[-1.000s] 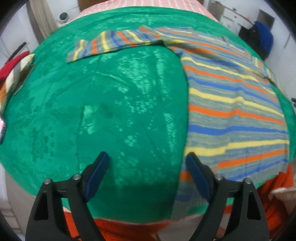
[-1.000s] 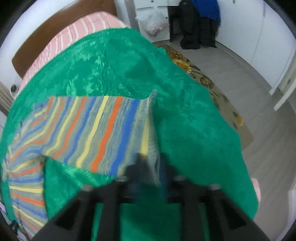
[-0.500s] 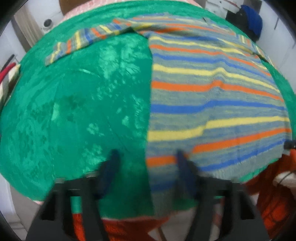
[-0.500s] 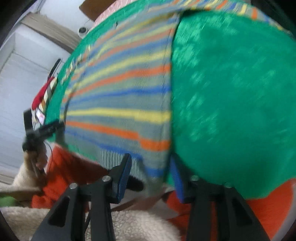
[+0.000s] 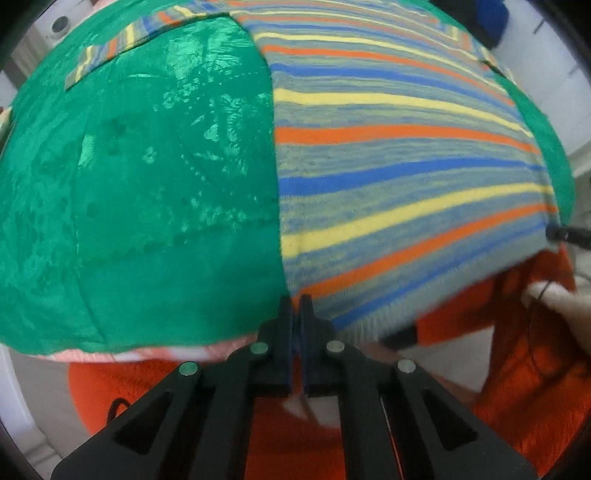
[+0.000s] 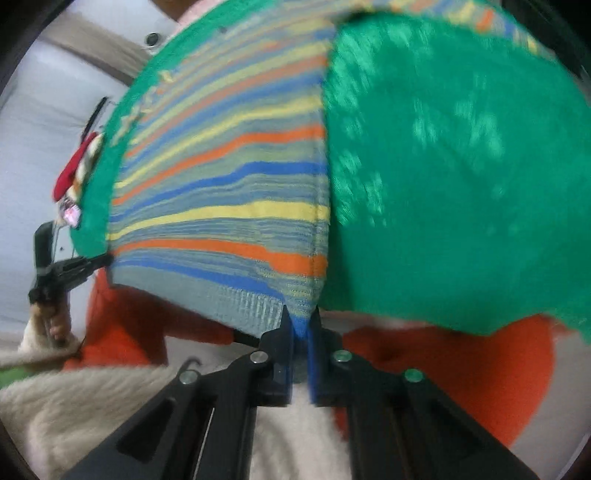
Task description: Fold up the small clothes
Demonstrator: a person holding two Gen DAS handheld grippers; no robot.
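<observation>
- Two grippers each pinch a bottom corner of one striped sweater (image 5: pixel 399 155).
- Left wrist view: the left gripper (image 5: pixel 295 314) sits at 6 o'clock. Its fingers are squeezed almost together, with only a thin crack between them, and they nip the sweater's near left corner.
- Right wrist view: the right gripper (image 6: pixel 301 325) sits at 6 o'clock too. Its fingers are nearly closed on the ribbed hem at the sweater's near right corner.
- The hem is pulled over the near edge of the green blanket (image 5: pixel 147 184) and hangs a little past it.
- Orange cloth (image 5: pixel 517 350) shows right under the hem, at 4 o'clock in the left wrist view.
- The sweater lies flat on the blanket. Its long way runs from 6 o'clock up to 12 o'clock, hem near and top far. Its blue, yellow and orange stripes run side to side.
- In the left wrist view, bare green blanket fills the side from 7 to 11 o'clock.
- One striped sleeve (image 5: pixel 122 46) stretches out toward 11 o'clock, far from the gripper.
- In the right wrist view, the left gripper (image 6: pixel 94 263) touches the far corner of the hem at 9 o'clock.
- A small white camera (image 5: pixel 59 26) stands past the blanket's far edge at 11 o'clock.
</observation>
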